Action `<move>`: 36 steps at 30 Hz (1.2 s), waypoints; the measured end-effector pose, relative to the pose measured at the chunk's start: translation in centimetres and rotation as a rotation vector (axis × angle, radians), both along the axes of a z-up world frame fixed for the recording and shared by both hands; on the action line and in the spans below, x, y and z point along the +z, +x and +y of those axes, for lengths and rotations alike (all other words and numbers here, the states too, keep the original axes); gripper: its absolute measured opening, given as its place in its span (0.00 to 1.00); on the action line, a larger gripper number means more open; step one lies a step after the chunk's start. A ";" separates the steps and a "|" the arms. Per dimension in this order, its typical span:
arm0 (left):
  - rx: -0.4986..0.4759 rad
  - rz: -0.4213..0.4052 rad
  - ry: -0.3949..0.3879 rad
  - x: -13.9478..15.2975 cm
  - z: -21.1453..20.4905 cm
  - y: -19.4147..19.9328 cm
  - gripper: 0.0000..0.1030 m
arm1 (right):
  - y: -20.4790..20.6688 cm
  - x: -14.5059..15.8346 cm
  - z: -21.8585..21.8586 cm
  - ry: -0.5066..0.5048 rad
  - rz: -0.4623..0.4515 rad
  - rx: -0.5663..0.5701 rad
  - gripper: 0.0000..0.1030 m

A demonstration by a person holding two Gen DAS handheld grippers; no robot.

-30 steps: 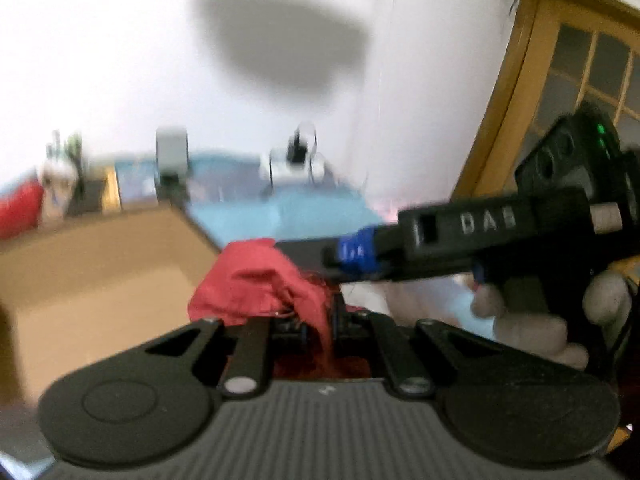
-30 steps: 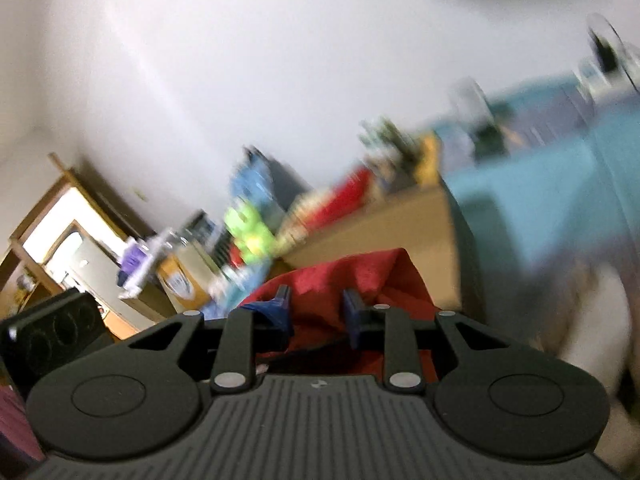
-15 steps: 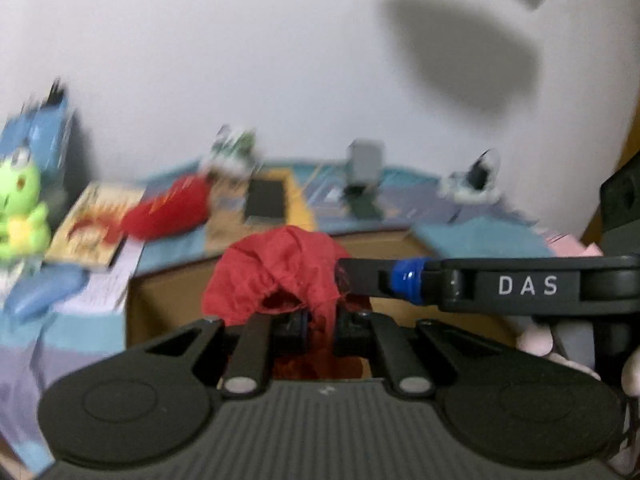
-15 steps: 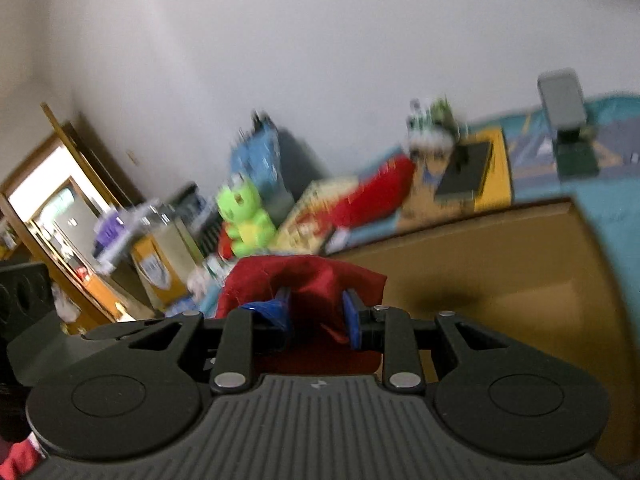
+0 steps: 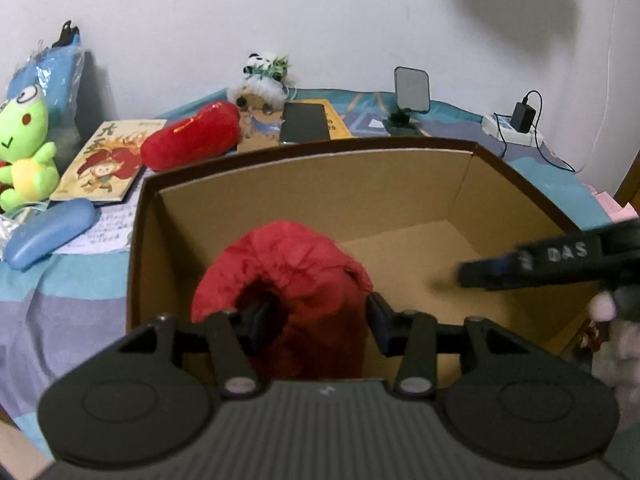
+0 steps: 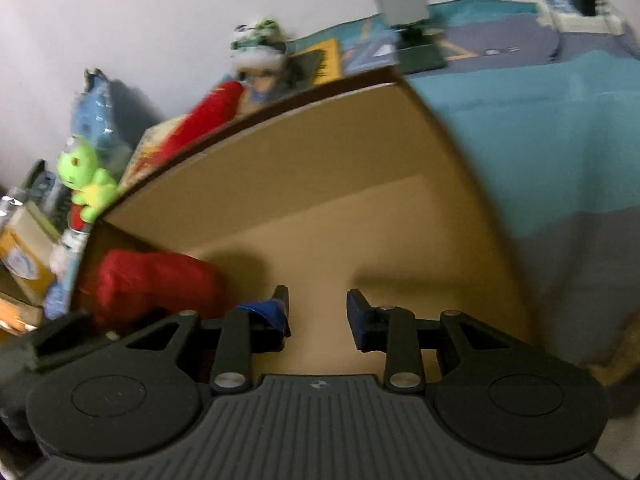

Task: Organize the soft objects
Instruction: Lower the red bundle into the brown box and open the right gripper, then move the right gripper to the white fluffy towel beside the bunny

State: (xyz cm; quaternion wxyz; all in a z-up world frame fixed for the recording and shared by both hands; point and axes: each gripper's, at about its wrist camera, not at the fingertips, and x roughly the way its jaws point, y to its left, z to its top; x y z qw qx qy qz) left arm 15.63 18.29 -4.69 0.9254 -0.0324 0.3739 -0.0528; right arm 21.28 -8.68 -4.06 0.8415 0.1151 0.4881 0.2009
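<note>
While both jaws have just been opening, one red cloth [image 5: 280, 276] enters one box [image 5: 344, 168].

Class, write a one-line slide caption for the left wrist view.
Left gripper, jaws apart, lowers a red cloth into an open cardboard box.

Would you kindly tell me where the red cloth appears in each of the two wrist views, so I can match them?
Left wrist view: the red cloth sits low and centre, bunched between the open jaws, over the cardboard box.
Right wrist view: the red cloth lies at lower left, inside the box, left of the empty jaws.
Shared landmark: the green frog plush beyond the box's left side.
</note>
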 end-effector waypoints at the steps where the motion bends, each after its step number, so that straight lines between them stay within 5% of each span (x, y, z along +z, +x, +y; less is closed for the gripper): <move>1: -0.004 0.002 0.017 -0.2 0.0 0.1 0.45 | -0.4 0.1 -0.5 -0.020 -0.009 0.001 0.13; 8: -0.012 0.019 0.055 0.3 0.3 0.4 0.45 | -4.4 1.5 -2.4 0.042 0.072 0.008 0.14; 14: 0.038 0.021 0.105 3.8 -0.5 -0.6 0.48 | -6.0 4.2 -3.8 0.032 -0.099 -0.028 0.14; 25: 0.213 0.064 0.216 7.4 -2.5 -3.7 0.51 | -7.7 7.0 -3.4 0.064 -0.265 0.056 0.15; 36: 0.313 0.065 0.255 9.1 -5.8 -8.1 0.52 | -11.0 8.3 -5.5 0.111 -0.309 0.148 0.15</move>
